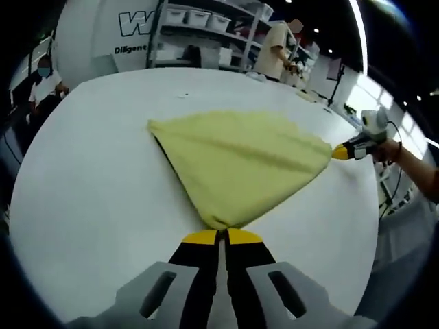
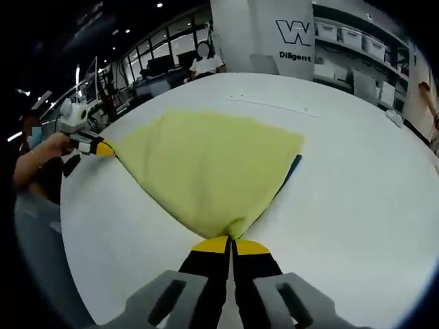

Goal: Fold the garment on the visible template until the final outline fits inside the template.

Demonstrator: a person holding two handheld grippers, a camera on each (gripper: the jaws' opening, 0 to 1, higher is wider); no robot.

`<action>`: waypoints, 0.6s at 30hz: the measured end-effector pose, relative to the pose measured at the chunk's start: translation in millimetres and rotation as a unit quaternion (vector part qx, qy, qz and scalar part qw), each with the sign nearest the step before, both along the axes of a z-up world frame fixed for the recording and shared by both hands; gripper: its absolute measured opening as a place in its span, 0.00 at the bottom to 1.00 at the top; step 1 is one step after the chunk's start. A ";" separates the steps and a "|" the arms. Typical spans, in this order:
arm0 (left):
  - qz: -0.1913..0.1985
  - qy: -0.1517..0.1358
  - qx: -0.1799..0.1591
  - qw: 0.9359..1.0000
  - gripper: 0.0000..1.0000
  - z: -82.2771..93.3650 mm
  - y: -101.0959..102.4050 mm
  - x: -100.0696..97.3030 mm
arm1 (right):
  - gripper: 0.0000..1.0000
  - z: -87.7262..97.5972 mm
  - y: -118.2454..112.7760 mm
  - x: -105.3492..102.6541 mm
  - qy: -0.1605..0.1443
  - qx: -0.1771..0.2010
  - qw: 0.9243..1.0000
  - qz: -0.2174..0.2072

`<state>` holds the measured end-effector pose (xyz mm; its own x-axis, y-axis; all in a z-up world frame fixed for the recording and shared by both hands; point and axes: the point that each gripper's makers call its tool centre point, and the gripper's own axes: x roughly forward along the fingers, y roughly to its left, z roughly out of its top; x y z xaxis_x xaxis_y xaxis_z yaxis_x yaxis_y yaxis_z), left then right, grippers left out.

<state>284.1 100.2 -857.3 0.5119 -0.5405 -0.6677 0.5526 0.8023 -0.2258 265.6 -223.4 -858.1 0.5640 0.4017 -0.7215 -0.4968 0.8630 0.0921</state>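
White tabletop [image 1: 89,205] runs wide under both of your hands, with shelves of bins [image 1: 206,17] and people standing behind it. On it lies the yellow garment [image 1: 240,161], spread as a rough triangle, and a thin dark strip [image 2: 288,175] — probably the template's edge — peeks out along one side of the cloth.

Your left gripper [image 1: 221,236] has its jaws closed down tight on one corner of the garment, right at the yellow tips. Your right gripper [image 2: 230,244] is clamped the same way on the opposite corner; in the left gripper view you can see it out at the far point of the cloth, with your hand behind it.

You look to be holding the cloth stretched between two corners, mid-fold. To do this well, keep both grips firm and the tension even, so the edge between your hands stays straight — slack will let it sag and wrinkle. Carry both corners together at the same height and pace, lay them down over the part that rests on the table, and check the outline against that dark strip before letting go. Most of the template is hidden under the cloth, so I cannot tell how close the fit is.
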 end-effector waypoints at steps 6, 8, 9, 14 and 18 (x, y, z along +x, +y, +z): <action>-0.011 -0.014 0.004 1.000 0.00 3.5 2.0 0.3 | 0.00 1.1 -3.5 -0.6 -0.005 -0.013 1.000 0.004; -0.010 -0.017 0.007 1.000 0.00 3.8 3.7 1.0 | 0.00 1.1 -5.7 -0.6 -0.005 -0.015 1.000 0.003; -0.011 -0.017 0.010 1.000 0.00 3.5 5.7 0.8 | 0.00 1.2 -7.8 -1.1 -0.005 -0.015 1.000 0.002; -0.014 -0.021 0.011 1.000 0.00 6.4 11.2 2.2 | 0.00 3.5 -17.8 -0.8 -0.008 -0.027 1.000 -0.004; -0.034 -0.027 0.024 0.999 0.00 6.1 12.5 1.1 | 0.00 6.0 -20.4 -0.3 -0.015 -0.040 0.999 0.006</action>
